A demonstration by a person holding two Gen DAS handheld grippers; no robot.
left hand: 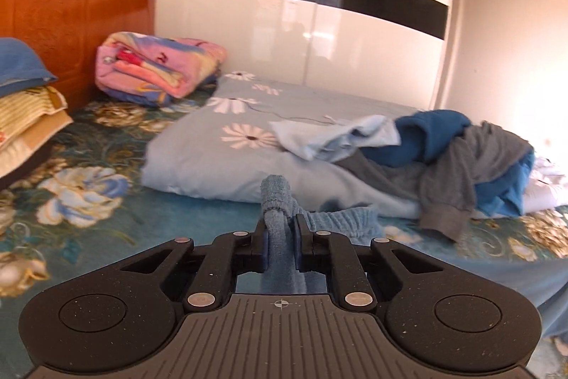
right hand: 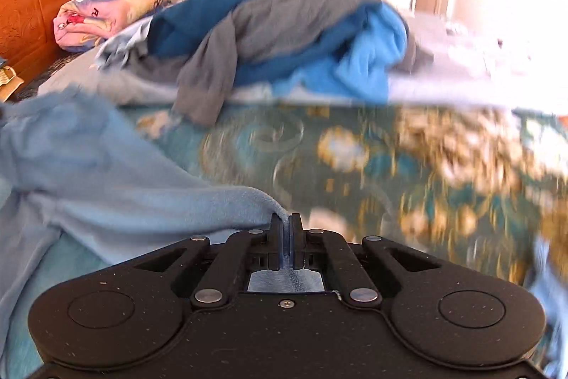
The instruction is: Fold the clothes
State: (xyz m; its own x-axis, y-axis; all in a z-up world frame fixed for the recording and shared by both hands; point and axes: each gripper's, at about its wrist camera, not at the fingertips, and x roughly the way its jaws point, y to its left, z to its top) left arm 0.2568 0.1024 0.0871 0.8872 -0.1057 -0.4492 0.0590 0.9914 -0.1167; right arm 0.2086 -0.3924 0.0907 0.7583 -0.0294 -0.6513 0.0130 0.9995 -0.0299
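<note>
My left gripper (left hand: 280, 219) is shut on a bunched fold of a light blue knit garment (left hand: 277, 198) that sticks up between its fingers and trails right over the bed. My right gripper (right hand: 286, 219) is shut on an edge of the same light blue garment (right hand: 106, 166), which spreads to the left over the floral bedspread (right hand: 390, 158). A pile of unfolded clothes, dark blue, grey and bright blue, lies on the folded quilt beyond, seen in the left wrist view (left hand: 461, 151) and the right wrist view (right hand: 284, 38).
A pale blue daisy quilt (left hand: 227, 137) lies across the bed. A folded pink blanket (left hand: 159, 66) sits by the orange wooden headboard (left hand: 64, 13). Stacked pillows (left hand: 25, 109) lie at left. A glossy white wardrobe (left hand: 319, 34) stands behind.
</note>
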